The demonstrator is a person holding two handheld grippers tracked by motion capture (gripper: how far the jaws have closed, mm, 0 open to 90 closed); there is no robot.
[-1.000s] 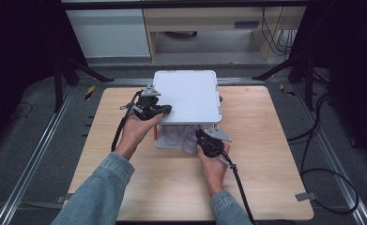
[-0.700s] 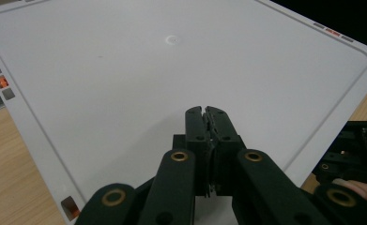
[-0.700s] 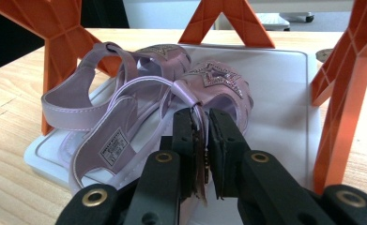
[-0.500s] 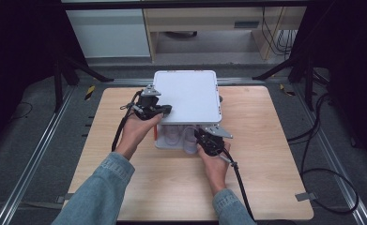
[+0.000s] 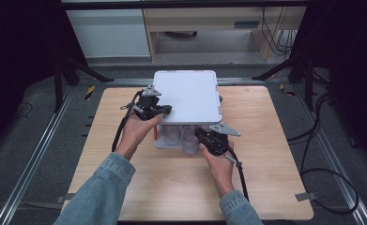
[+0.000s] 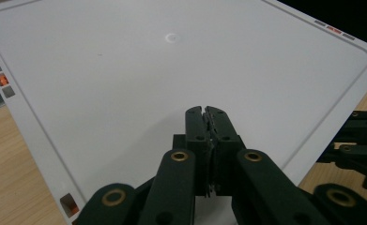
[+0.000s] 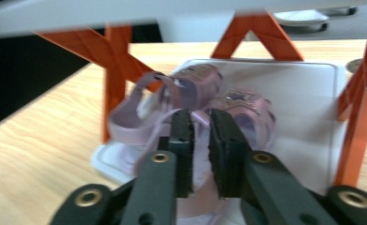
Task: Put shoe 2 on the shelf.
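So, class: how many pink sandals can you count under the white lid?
2. One sandal lies left on the white base tray; the other sandal sits right beside it. More may be hidden behind the fingers.

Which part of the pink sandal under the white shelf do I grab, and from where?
Grip the looped heel strap of the pink sandal, coming in level from the open front between the orange legs. The strap stands up thin and free; the white top panel blocks any approach from above.
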